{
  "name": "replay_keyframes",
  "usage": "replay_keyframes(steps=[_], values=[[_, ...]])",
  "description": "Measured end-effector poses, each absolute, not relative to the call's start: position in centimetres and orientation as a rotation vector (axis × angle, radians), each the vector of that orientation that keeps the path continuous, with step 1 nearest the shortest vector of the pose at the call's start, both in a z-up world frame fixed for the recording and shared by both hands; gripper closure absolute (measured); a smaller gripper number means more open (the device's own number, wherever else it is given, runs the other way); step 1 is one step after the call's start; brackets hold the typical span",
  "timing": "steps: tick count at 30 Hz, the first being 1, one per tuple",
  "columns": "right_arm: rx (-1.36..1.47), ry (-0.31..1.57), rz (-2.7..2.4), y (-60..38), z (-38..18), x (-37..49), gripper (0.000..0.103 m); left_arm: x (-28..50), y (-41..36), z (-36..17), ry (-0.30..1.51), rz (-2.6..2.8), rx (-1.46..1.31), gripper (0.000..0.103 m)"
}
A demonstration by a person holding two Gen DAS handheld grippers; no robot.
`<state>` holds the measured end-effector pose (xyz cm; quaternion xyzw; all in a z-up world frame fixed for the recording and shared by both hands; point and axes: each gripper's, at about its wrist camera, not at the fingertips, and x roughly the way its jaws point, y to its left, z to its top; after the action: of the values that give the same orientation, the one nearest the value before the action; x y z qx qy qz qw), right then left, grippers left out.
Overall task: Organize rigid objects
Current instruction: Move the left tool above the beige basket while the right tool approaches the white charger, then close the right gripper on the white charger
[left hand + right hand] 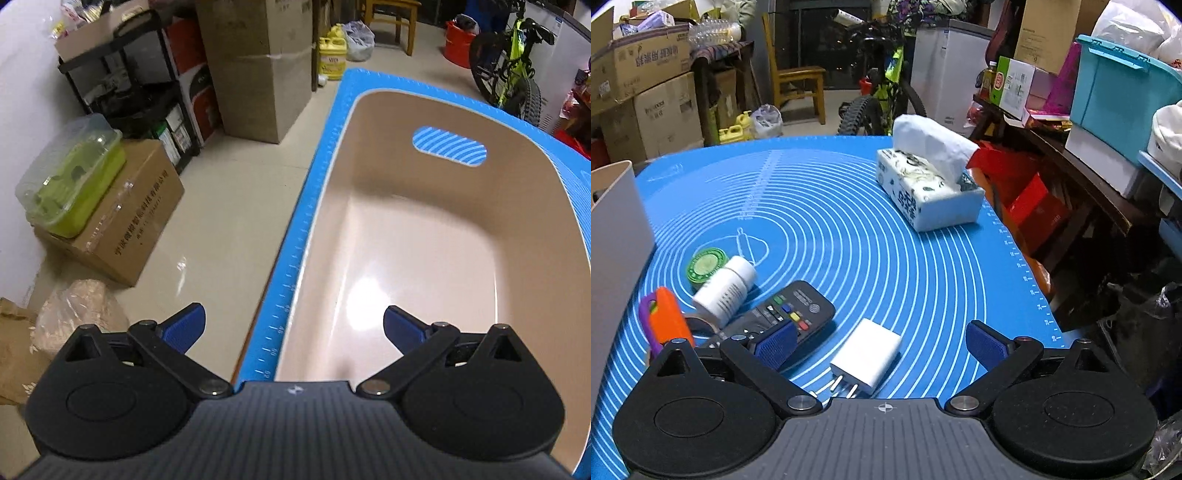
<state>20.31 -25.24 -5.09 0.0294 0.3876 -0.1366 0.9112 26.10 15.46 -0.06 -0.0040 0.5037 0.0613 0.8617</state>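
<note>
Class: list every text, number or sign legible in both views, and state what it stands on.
"40", "50": ruler marks on the mat edge.
Chinese line on the floor carton: too blurred to quote.
Tissue box characters: blurred.
Remote, pill bottle, green tin: print too small.

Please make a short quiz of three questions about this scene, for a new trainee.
1. True or false: the beige bin already holds objects.
2. What lies nearest between the fingers of the right gripper? A) tissue box B) white charger C) green tin
3. Fill in: the white bottle lies on its ____.

Key: 1 false; 2 B; 3 side.
</note>
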Motion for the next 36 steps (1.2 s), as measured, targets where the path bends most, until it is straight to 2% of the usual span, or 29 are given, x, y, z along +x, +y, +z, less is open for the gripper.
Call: replay_keyframes(steps=[1,5,10,12,14,16,21,30,36], values=[[0.062,0.801,-0.287,-25.3,-5.2,20.4,0.005,26.2,15.5,-0.3,1.065,0.125,-0.007,0.021],[0.07,0.806,-0.309,-25.7,-5.7,20.5,0.005,26.5,15.4,-1.0,1.089,0.125,0.013,0.03],[0.074,0.831,-0.323,-26.0,-6.5,20.8,0.005,26.5,15.4,-1.0,1.088,0.108,0.009,0.032],[0.083,0.838,-0.326,-26.1,-6.7,21.0,0.006,26.6,15.3,-1.1,1.089,0.111,0.023,0.037],[0.088,0.846,-0.331,-26.2,-7.0,21.2,0.006,26.7,15.2,-1.2,1.095,0.111,0.034,0.05],[0.092,0.851,-0.333,-26.3,-7.2,21.2,0.006,26.9,15.4,-1.4,1.107,0.111,0.037,0.058],[0.092,0.863,-0.346,-26.5,-7.6,21.2,0.008,26.9,15.8,-1.4,1.112,0.119,0.033,0.07],[0.104,0.878,-0.322,-26.3,-7.8,21.9,0.01,26.7,16.0,-1.5,1.106,0.1,0.005,0.078],[0.121,0.915,-0.315,-26.0,-8.4,22.9,0.019,26.8,16.0,-1.5,1.106,0.091,-0.01,0.081]])
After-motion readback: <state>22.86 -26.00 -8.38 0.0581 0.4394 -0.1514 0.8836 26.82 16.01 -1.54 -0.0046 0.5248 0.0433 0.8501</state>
